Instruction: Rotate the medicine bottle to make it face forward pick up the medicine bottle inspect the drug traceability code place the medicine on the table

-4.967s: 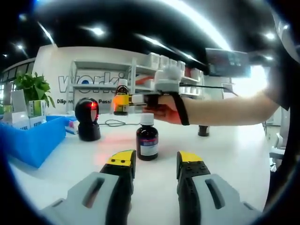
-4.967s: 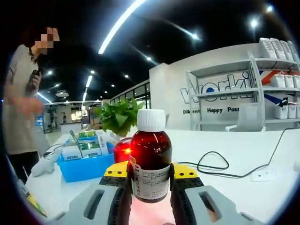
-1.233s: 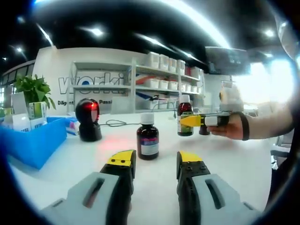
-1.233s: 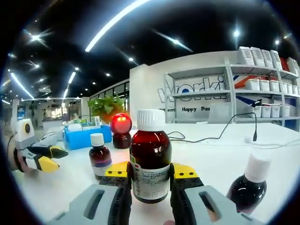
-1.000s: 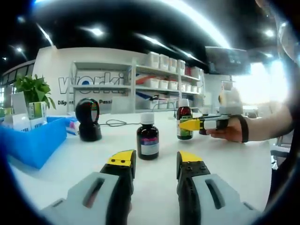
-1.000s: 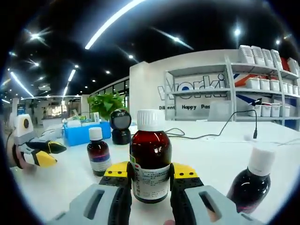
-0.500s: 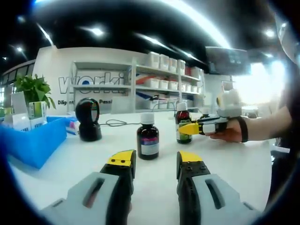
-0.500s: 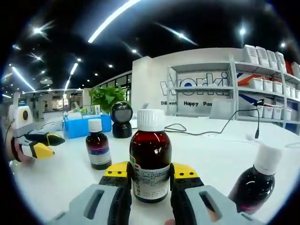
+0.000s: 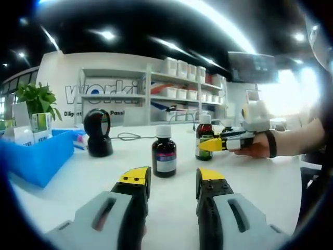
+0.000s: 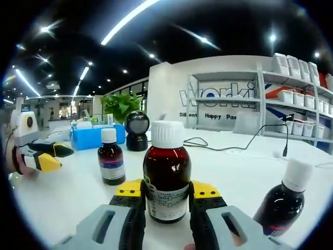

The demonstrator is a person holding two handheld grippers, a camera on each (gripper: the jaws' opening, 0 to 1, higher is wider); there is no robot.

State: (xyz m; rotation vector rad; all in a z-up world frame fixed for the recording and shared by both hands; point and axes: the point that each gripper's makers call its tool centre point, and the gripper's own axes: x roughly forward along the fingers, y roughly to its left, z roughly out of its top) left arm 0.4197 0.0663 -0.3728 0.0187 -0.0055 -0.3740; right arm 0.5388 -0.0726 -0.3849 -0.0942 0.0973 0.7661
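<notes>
My right gripper (image 10: 167, 194) is shut on a brown medicine bottle (image 10: 167, 179) with a white cap and a white label, held upright. In the left gripper view that same bottle (image 9: 204, 140) sits in the right gripper (image 9: 213, 144) right of centre, low at the table; whether it touches I cannot tell. A second brown bottle (image 9: 164, 154) with a purple-striped label stands on the white table (image 9: 171, 219) just ahead of my left gripper (image 9: 173, 179), which is open with nothing between its fingers. That bottle (image 10: 112, 157) and the left gripper (image 10: 44, 156) also appear in the right gripper view.
A black round scanner (image 9: 97, 133) stands at the back left, its window dark, beside a blue bin (image 9: 36, 156) of medicine boxes. A third dark bottle (image 10: 283, 200) stands close on the right. A black cable (image 10: 229, 147) lies across the far table. Shelves (image 9: 177, 88) line the back wall.
My right gripper carried its bottle from in front of the scanner to the right and down toward the table. The scanner's red light went out. The left gripper stayed put.
</notes>
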